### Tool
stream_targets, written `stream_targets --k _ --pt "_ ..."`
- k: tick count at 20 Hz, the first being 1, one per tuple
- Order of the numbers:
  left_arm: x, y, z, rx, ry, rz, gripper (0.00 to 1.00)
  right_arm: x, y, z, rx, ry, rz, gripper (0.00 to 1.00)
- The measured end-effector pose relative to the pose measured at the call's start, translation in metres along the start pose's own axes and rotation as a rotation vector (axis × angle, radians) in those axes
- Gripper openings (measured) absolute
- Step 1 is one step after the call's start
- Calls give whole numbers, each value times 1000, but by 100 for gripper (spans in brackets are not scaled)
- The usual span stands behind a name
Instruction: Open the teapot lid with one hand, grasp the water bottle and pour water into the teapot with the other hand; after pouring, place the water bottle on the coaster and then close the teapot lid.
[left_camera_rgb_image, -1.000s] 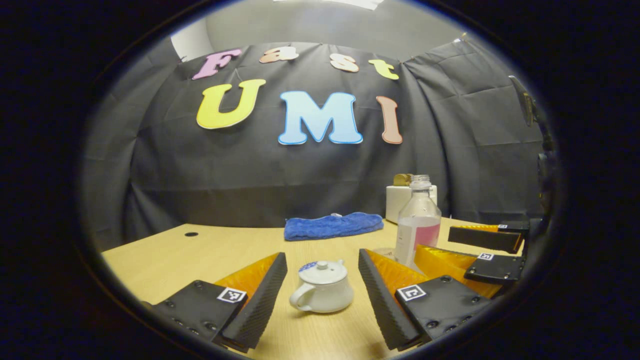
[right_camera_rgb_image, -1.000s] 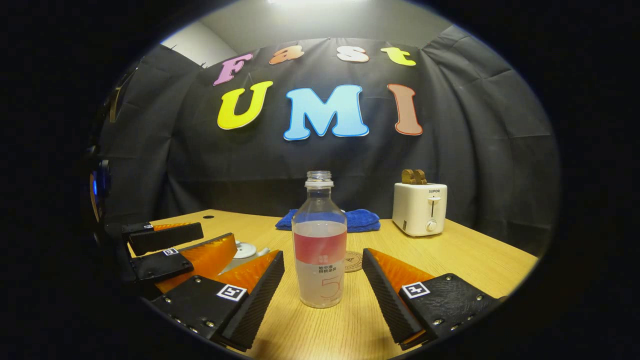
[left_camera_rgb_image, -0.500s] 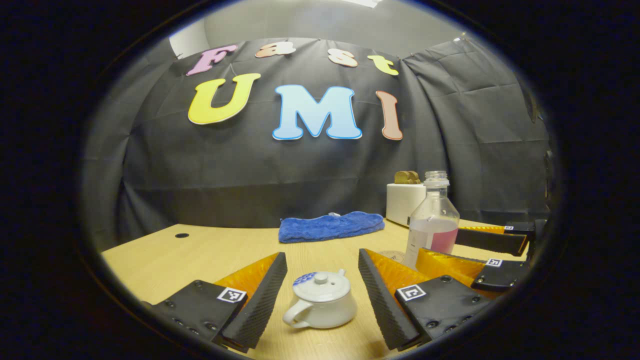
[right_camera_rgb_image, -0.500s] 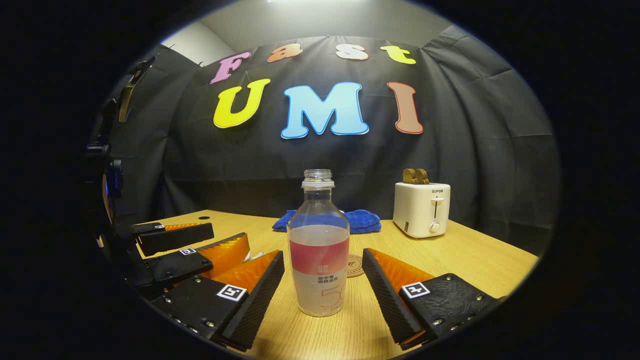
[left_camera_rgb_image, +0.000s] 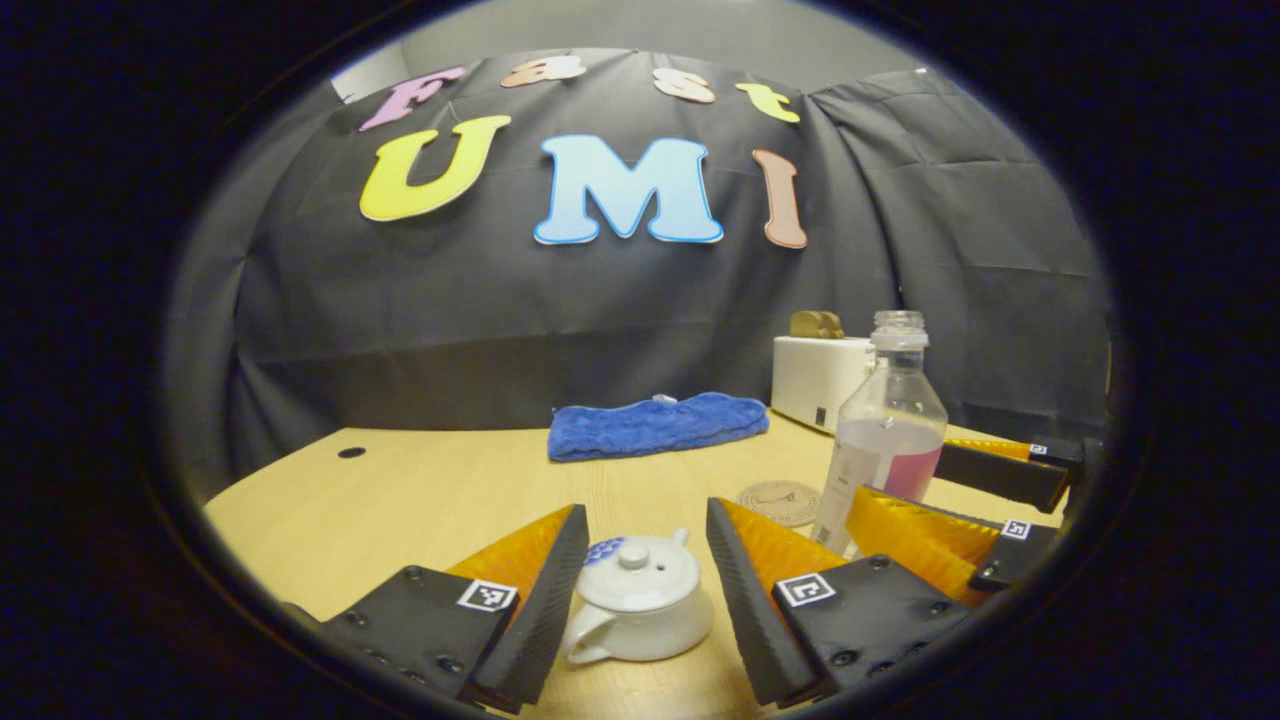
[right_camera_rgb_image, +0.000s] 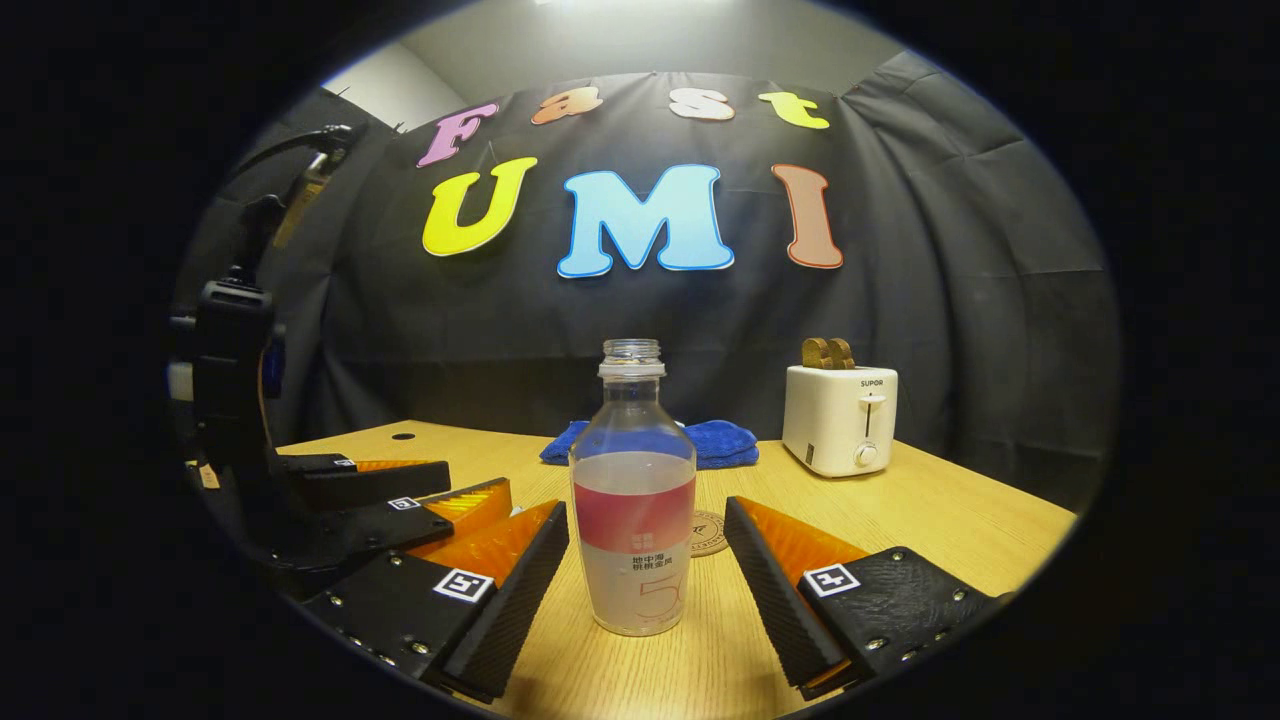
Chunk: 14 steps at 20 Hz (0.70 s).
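Both views are dim and warm, lit from overhead; a bright patch glows at the top of the right gripper view. Fisheye distortion bows the table (right_camera_rgb_image: 930, 520) edges, and the rims fall into shadow. Focus is sharp centrally.

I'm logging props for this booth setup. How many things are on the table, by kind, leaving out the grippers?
Teapot: 1
Water bottle: 1
Coaster: 1
Blue towel: 1
Toaster: 1
Total: 5
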<state>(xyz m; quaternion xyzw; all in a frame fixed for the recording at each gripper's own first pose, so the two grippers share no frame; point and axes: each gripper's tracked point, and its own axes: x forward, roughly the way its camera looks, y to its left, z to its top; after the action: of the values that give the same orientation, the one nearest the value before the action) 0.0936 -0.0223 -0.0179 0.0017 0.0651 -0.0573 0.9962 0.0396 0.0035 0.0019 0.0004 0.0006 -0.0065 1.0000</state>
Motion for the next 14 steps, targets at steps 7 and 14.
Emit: stream_targets --k 7,14 --pt "-3 -4 -2 7 12 -2 66 0 0 0 0 0 0 97" --pt "-5 -8 -2 21 19 -14 55 0 0 0 1 1 0 96"
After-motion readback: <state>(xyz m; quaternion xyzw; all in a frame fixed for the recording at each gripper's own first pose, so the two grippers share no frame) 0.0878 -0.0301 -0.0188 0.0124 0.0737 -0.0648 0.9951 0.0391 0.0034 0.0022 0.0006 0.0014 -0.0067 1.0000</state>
